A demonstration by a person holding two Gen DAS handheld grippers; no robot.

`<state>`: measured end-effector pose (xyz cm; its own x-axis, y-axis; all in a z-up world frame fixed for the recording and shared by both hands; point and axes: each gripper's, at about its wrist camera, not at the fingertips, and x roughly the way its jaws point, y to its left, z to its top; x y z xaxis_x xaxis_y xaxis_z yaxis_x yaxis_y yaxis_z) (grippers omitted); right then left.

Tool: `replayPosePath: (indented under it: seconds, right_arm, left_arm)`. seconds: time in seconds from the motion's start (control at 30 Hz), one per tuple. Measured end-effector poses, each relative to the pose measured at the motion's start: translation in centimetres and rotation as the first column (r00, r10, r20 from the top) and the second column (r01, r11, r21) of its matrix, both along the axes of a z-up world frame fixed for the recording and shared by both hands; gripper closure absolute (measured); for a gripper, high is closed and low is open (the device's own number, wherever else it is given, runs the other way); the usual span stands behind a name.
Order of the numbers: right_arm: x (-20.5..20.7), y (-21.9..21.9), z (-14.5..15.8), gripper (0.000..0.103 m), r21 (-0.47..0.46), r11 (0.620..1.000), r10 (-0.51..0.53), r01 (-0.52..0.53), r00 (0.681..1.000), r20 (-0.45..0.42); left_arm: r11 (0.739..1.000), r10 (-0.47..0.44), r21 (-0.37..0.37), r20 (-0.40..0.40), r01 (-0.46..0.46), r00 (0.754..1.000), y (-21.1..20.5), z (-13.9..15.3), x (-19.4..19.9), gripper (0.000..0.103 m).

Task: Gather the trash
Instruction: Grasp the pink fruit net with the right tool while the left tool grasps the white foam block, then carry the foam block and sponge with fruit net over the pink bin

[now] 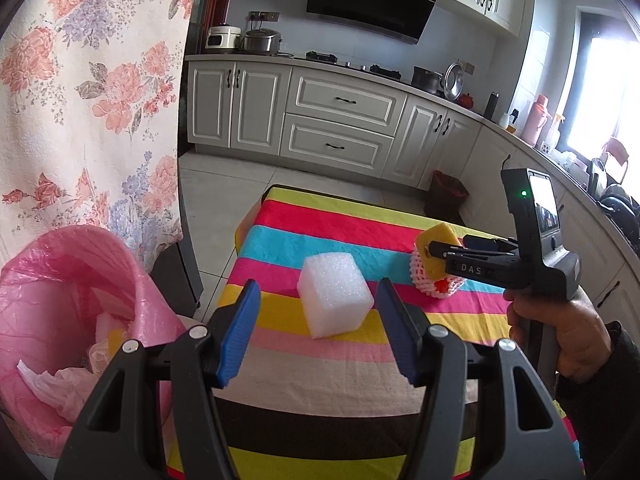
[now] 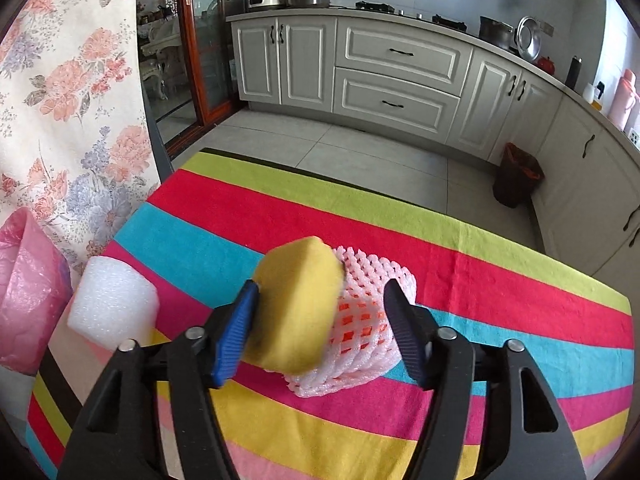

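A white foam cube (image 1: 336,300) stands on the striped tablecloth (image 1: 320,236), just ahead of my left gripper (image 1: 318,284), whose jaws are open and hold nothing. My right gripper (image 2: 320,285) hovers over the cloth with a blurred yellow sponge (image 2: 296,304) between its jaws. The sponge rests against the left blue pad (image 2: 236,332), and a gap separates it from the right finger. A pink foam fruit net (image 2: 360,332) lies under and behind the sponge. The left wrist view shows the right gripper (image 1: 450,245) at the sponge (image 1: 436,252). A bin lined with a pink bag (image 1: 60,300) holds crumpled trash at the left.
A floral cloth (image 1: 88,100) hangs at the left, beside the pink bag. A dark basket (image 2: 516,180) stands on the tiled floor by the white cabinets (image 2: 396,80). A hand (image 1: 560,328) holds the right gripper's handle at the table's right side.
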<state>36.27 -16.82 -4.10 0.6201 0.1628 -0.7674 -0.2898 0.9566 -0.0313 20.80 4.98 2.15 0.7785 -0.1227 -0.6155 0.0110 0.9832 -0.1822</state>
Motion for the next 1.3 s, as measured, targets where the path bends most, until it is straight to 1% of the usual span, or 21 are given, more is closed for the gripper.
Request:
replayPosePath:
  seconds: [0.03, 0.07, 0.13, 0.17, 0.27, 0.37, 0.4, 0.47, 0.57, 0.63, 0.67, 0.77, 0.87, 0.9, 0.93, 1.07, 1.17, 1.3]
  right_arm:
    - [0.1, -0.2, -0.2, 0.031, 0.003, 1.000, -0.006, 0.006, 1.000, -0.004]
    - [0.2, -0.3, -0.4, 0.028, 0.003, 1.000, -0.014, 0.014, 1.000, -0.005]
    - [0.3, -0.5, -0.9, 0.027, 0.007, 1.000, -0.023, 0.023, 1.000, -0.020]
    - [0.3, -0.6, -1.0, 0.024, 0.005, 1.000, -0.024, 0.024, 0.999, -0.023]
    - [0.3, -0.7, -1.7, 0.021, 0.003, 0.999, -0.034, 0.034, 0.999, -0.033]
    - [0.5, -0.9, -2.2, 0.019, 0.011, 0.999, -0.040, 0.041, 0.998, -0.041]
    - [0.6, -0.9, -2.4, 0.019, 0.013, 0.999, -0.040, 0.041, 0.998, -0.044]
    - [0.7, -1.1, -2.6, 0.019, 0.018, 0.999, -0.038, 0.039, 0.998, -0.048]
    - [0.9, -1.2, -2.9, 0.019, 0.025, 0.999, -0.036, 0.038, 0.998, -0.054]
    - [1.2, -1.5, -3.0, 0.019, 0.043, 0.998, -0.033, 0.036, 0.997, -0.063]
    - [1.3, -1.7, -3.1, 0.021, 0.055, 0.998, -0.032, 0.035, 0.997, -0.066]
    - [1.2, -1.7, -3.1, 0.037, 0.081, 0.996, -0.015, 0.021, 0.998, -0.067]
    - [0.9, -1.5, -2.9, 0.045, 0.092, 0.996, 0.008, -0.002, 0.998, -0.065]
    - [0.7, -1.5, -2.8, 0.046, 0.092, 0.996, 0.014, -0.009, 0.998, -0.061]
    - [0.6, -1.5, -2.8, 0.049, 0.093, 0.996, 0.022, -0.016, 0.998, -0.057]
    - [0.0, -1.4, -2.4, 0.054, 0.089, 0.996, 0.034, -0.031, 0.999, -0.031]
    - [-0.6, -1.5, -2.0, 0.055, 0.091, 0.995, 0.034, -0.033, 0.999, -0.013]
    - [-1.5, -2.1, -1.0, 0.055, 0.105, 0.994, 0.023, -0.024, 1.000, 0.011]
  left_arm:
    - [1.000, -0.003, -0.002, -0.004, 0.003, 1.000, -0.1, -0.2, 0.2, 0.045]
    - [1.000, -0.005, -0.004, -0.008, 0.005, 1.000, -0.2, -0.4, 0.4, 0.045]
    - [1.000, -0.012, -0.010, -0.017, 0.012, 1.000, -0.5, -0.7, 0.7, 0.045]
    - [1.000, -0.016, -0.016, -0.024, 0.016, 1.000, -0.6, -1.0, 1.0, 0.045]
    - [0.999, -0.026, -0.048, -0.060, 0.023, 0.998, -0.9, -1.9, 2.2, 0.036]
    - [0.997, -0.035, -0.066, -0.087, 0.029, 0.996, -1.4, -2.9, 3.4, 0.033]
    - [0.997, -0.036, -0.069, -0.097, 0.029, 0.995, -1.6, -3.2, 3.8, 0.030]
    - [0.997, -0.036, -0.075, -0.111, 0.028, 0.993, -2.1, -3.7, 4.6, 0.027]
    - [0.998, -0.027, -0.064, -0.134, 0.018, 0.991, -2.7, -4.6, 5.8, 0.022]
    - [0.998, -0.018, -0.054, -0.154, 0.010, 0.988, -3.1, -5.3, 6.7, 0.021]
    - [0.999, -0.017, -0.052, -0.158, 0.009, 0.987, -3.3, -5.5, 7.0, 0.021]
    - [1.000, 0.002, -0.025, -0.199, -0.007, 0.980, -3.9, -6.8, 8.4, 0.021]
    - [1.000, 0.021, -0.010, -0.226, -0.024, 0.974, -4.0, -7.8, 9.2, 0.024]
    - [1.000, 0.024, -0.002, -0.234, -0.025, 0.972, -4.0, -8.2, 9.5, 0.037]
    - [1.000, 0.022, 0.004, -0.247, -0.022, 0.969, -4.1, -8.5, 9.6, 0.047]
    - [1.000, 0.015, 0.003, -0.246, -0.015, 0.969, -3.7, -8.7, 9.5, 0.050]
    - [1.000, 0.012, -0.007, -0.229, -0.014, 0.973, -3.2, -8.6, 9.0, 0.050]
    - [1.000, 0.008, -0.018, -0.195, -0.012, 0.981, -2.8, -7.4, 7.9, 0.050]
